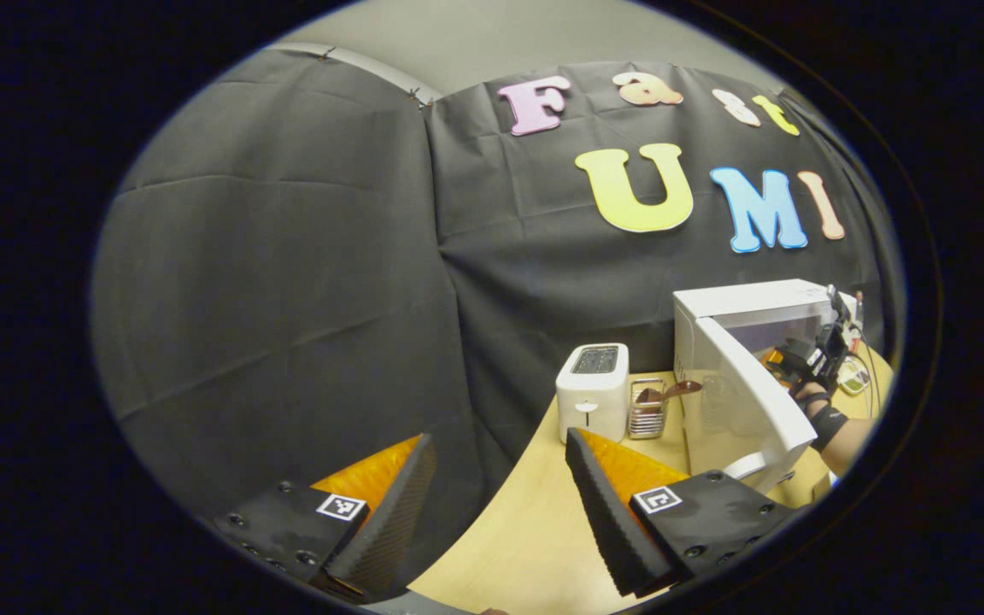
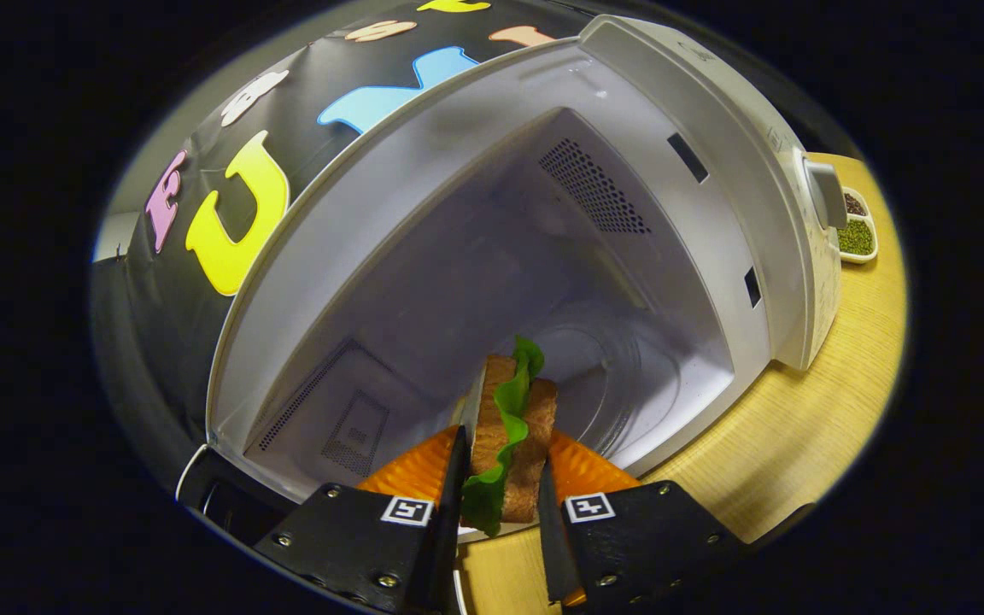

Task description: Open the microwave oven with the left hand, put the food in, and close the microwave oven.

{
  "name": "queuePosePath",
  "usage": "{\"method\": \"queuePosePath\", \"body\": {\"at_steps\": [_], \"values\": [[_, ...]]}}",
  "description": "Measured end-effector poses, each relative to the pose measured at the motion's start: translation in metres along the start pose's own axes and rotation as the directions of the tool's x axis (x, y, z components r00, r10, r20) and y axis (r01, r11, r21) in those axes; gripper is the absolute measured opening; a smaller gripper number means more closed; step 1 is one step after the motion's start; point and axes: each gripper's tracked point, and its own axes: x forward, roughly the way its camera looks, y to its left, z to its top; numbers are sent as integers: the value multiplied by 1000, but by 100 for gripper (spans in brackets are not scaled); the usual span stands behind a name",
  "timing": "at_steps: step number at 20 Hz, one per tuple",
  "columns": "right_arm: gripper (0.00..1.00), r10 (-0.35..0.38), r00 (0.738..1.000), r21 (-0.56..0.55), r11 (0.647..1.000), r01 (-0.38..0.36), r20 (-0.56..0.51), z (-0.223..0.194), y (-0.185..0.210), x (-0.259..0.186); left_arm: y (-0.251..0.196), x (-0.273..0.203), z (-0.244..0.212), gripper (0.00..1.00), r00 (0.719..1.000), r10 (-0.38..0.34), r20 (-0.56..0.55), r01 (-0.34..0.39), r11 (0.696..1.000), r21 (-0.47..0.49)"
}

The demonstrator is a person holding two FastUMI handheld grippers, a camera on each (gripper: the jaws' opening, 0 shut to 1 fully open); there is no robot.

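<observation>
one wooden table. one white microwave, door swung open, cavity bare but for one glass turntable. one white toaster left of it, one small metal rack alongside. one sandwich, lettuce between bread, clamped in right gripper at cavity mouth. left gripper released, jaws spread wide, holding nothing.

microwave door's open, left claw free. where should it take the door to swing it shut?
Take the door at its free outer edge, lower corner nearest the left claw, coming from the toaster side. The door stands swung out toward that claw, and the far edge likely gives most leverage. The right claw holds the sandwich.
</observation>
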Motion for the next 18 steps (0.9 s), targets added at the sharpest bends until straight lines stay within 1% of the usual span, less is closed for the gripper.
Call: {"method": "queuePosePath", "body": {"at_steps": [1,2,4,6,7,8,9,11,12,13,14,16,17,18], "values": [[49,-18,1000,-22,1000,18,1,0,-6,0,-1,0,-1,100,1000,0,-1,0,1000,-6],[54,-54,999,-49,997,54,8,1,-14,1,-2,1,-2,97,1000,0,-4,0,1000,-11],[63,-92,996,-102,990,93,17,5,-25,-1,-7,2,-3,92,1000,-5,-8,5,1000,-19],[95,-111,994,-200,973,113,20,10,-32,-7,-12,5,-6,92,1000,-13,-16,13,1000,-15],[99,-112,993,-242,963,118,39,18,-35,-13,-14,6,-7,98,1000,-19,-17,19,1000,-15],[98,-107,993,-275,954,119,57,25,-34,-20,-16,10,-8,100,1000,-24,-16,24,1000,-17],[98,-97,993,-303,946,113,67,32,-32,-28,-16,13,-7,100,1000,-29,-13,28,999,-23],[98,-58,996,-352,933,80,71,42,-21,-47,-19,14,-2,100,999,-41,14,42,998,-40],[98,-38,996,-386,920,65,77,48,-16,-59,-22,15,-1,100,998,-49,28,50,997,-53],[98,-17,996,-424,904,53,87,55,-11,-72,-24,16,-1,92,998,-53,36,55,996,-66],[98,3,995,-457,888,41,97,61,-5,-87,-27,18,-4,100,998,-57,41,60,995,-80],[98,49,994,-492,871,8,102,72,9,-120,-33,17,-5,98,996,-67,55,72,992,-99],[98,77,992,-504,863,-18,97,76,17,-137,-35,17,-4,100,995,-73,62,79,992,-103],[98,100,990,-521,853,-32,102,84,22,-153,-39,16,-5,100,994,-78,70,85,991,-106]]}}
